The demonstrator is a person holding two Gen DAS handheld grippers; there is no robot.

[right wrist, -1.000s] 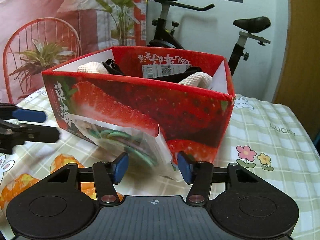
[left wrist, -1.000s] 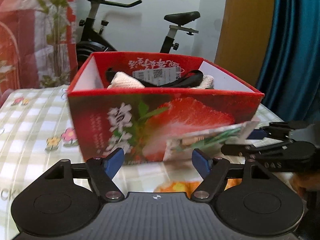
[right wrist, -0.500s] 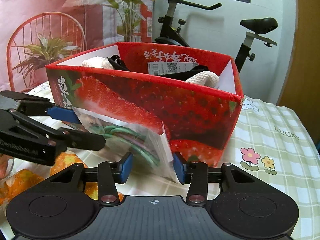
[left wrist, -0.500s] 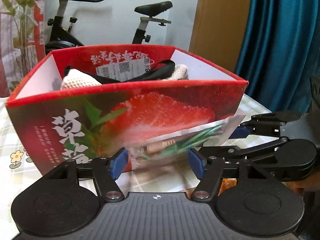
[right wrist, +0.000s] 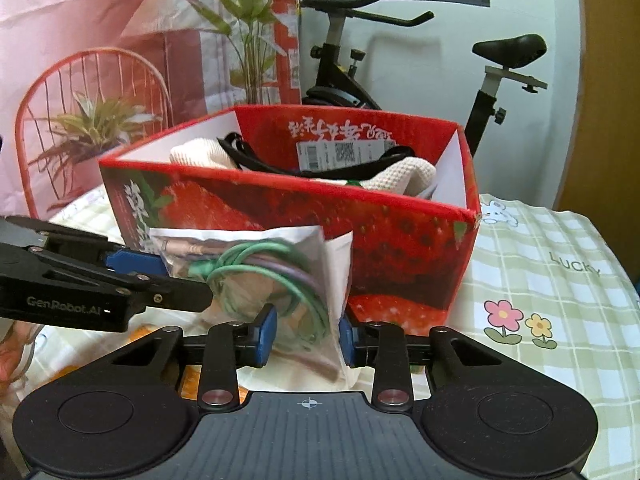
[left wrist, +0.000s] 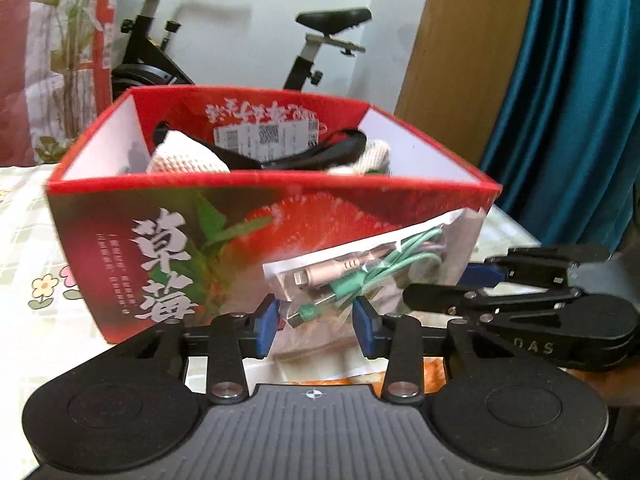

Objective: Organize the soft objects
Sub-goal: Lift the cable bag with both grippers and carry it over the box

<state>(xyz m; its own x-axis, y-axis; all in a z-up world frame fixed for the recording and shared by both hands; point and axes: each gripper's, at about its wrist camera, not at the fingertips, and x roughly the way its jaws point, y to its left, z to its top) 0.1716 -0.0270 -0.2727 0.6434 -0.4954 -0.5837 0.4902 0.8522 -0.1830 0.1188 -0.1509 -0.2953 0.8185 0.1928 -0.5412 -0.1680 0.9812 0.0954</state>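
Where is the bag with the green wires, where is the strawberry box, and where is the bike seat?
bag of cables (right wrist: 256,276), right wrist view, on the coiled green cable inside.
strawberry box (left wrist: 168,240), left wrist view, on its front wall.
bike seat (right wrist: 510,50), right wrist view, on the black saddle top.
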